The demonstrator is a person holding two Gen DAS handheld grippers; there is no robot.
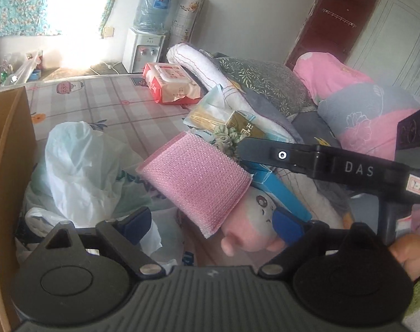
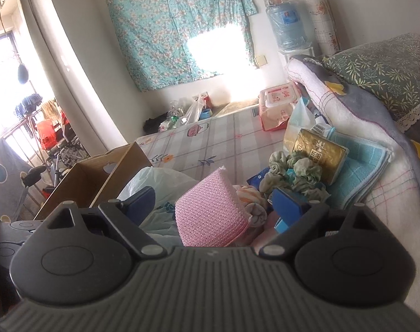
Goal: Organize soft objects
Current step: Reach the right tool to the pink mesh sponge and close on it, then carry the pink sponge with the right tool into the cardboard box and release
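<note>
Left hand-held gripper (image 1: 212, 221) tilts down over the bed, jaws spread wide, blue pads on either side of the pink textured rectangular sponge pad (image 1: 194, 184) without pressing it; released. In the left wrist view the black body of the right hand-held gripper (image 1: 334, 166) crosses from the right edge, its tip near the sponge's upper right corner; a fingertip of the person's hand (image 1: 406, 251) shows at lower right. In the right wrist view the right hand-held gripper (image 2: 219, 204) also angles down, jaws wide apart, nothing clamped; the same sponge (image 2: 210, 215) sits between its pads.

Sponge sits tilted on the clutter pile on the checked bed sheet (image 1: 105, 102), long axis running diagonally from upper left to lower right in the left view. It overlaps a pink-and-white plush toy (image 1: 251, 229). White crumpled plastic bag (image 1: 80, 166) just left of it; brown cardboard box (image 2: 93, 177) further left. Green fabric scrunchies (image 2: 298, 174) and gold tissue pack (image 2: 318, 152) behind.
</note>
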